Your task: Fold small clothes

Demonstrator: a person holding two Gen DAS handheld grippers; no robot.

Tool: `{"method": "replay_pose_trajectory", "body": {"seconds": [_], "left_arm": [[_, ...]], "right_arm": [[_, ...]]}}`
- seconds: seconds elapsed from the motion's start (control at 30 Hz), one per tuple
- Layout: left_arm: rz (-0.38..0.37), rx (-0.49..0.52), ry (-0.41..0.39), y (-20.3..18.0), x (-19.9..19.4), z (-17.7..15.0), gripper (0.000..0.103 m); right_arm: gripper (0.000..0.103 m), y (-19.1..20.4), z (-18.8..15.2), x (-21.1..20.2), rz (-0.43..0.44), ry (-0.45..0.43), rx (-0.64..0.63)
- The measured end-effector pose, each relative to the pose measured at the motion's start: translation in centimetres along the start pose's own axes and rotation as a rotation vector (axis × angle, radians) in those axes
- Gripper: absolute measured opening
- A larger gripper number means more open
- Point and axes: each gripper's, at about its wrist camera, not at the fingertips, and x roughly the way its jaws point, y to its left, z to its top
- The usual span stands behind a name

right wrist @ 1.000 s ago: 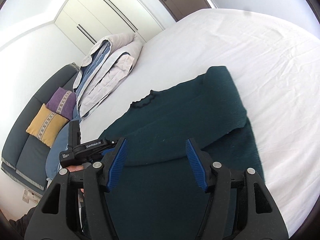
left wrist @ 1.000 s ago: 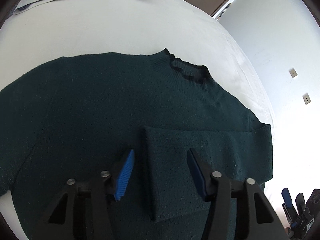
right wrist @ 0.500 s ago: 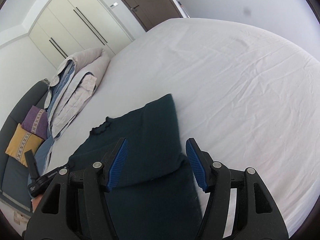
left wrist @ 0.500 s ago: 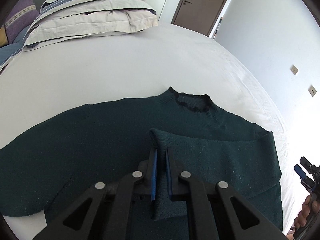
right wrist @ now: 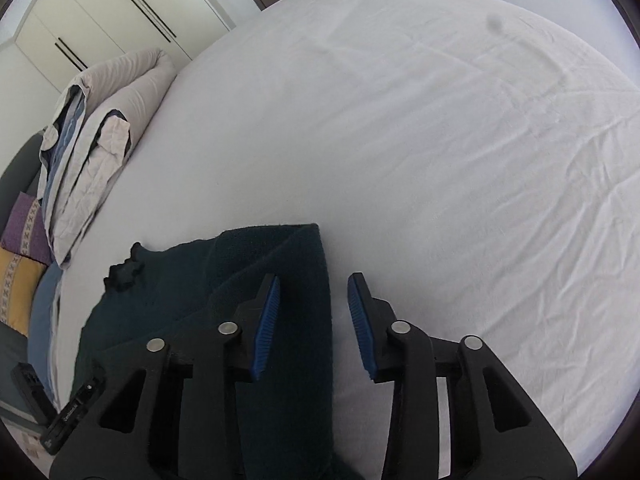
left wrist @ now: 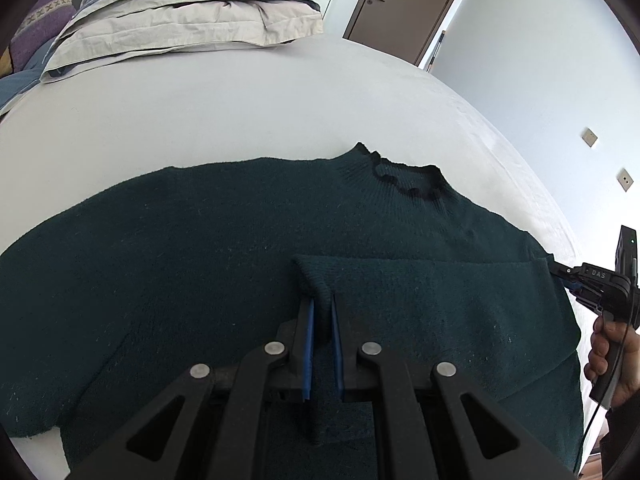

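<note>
Sweater point(left wrist: 224, 240), dark green with a frilled collar point(left wrist: 408, 178), lies flat on the white bed point(left wrist: 240, 112), one sleeve point(left wrist: 420, 292) folded across its chest. The left gripper point(left wrist: 321, 312) has its jaws pinched shut on the cuff end of that sleeve, near the sweater's middle. The right gripper point(right wrist: 313, 304) hovers at the sweater's folded edge, jaws spread apart, one blue pad over the knit and the other over bare sheet. Folded bedding point(left wrist: 192, 12) is stacked at the bed's far side from the sweater, beyond the collar.

Left gripper point(left wrist: 321, 300) clamped, right gripper point(right wrist: 313, 284) agape.
</note>
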Motion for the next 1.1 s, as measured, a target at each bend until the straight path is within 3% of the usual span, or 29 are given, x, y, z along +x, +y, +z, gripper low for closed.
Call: {"method": "replay_pose_trajectory", "body": {"seconds": [0.2,0.3,0.37,0.5,0.53,0.6,0.67,0.77,0.8,0.83,0.97,1.1], "left_arm": [[-0.026,-0.035,-0.022,0.8,0.4,-0.5,0.01],[-0.058,-0.062,-0.029,1.4,0.6,-0.6,0.012],[-0.075,-0.075,-0.029,1.7,0.7,-0.6,0.012],[-0.069,-0.064,-0.038,1.5,0.8,-0.6,0.013],[-0.068,-0.064,-0.04,1.5,0.8,-0.6,0.013],[-0.07,-0.064,-0.041,1.5,0.8,-0.7,0.013],[-0.071,-0.066,-0.044,1.4,1.0,-0.7,0.013],[-0.061,-0.056,-0.049,1.2,1.0,-0.8,0.013],[-0.061,-0.054,-0.051,1.2,1.0,-0.8,0.013],[-0.063,-0.055,-0.052,1.3,1.0,-0.8,0.013],[-0.089,-0.074,-0.054,1.8,1.0,-0.7,0.013],[-0.092,-0.072,-0.062,1.9,1.0,-0.8,0.013]], "right_arm": [[0.005,-0.3,0.4,1.2,-0.012,-0.001,0.024],[0.004,-0.9,0.0,1.1,0.022,-0.017,0.059],[0.005,-1.4,-0.2,0.6,0.049,-0.036,0.092],[0.01,-1.2,-1.6,-3.0,-0.002,-0.049,0.086],[0.015,-0.7,-2.3,-4.2,0.004,-0.061,0.049],[0.045,0.8,-4.1,-6.2,-0.005,-0.061,-0.04],[0.051,2.3,-6.1,-7.4,-0.02,-0.058,-0.121],[0.047,3.9,-8.6,-6.3,-0.098,0.011,-0.241],[0.031,3.8,-9.2,-5.4,-0.126,0.051,-0.256],[0.024,3.5,-9.8,-4.7,-0.129,0.071,-0.248],[0.016,1.3,-10.2,-5.5,-0.089,0.034,-0.178],[0.014,-0.3,-10.2,-6.0,-0.077,0.006,-0.123]]}}
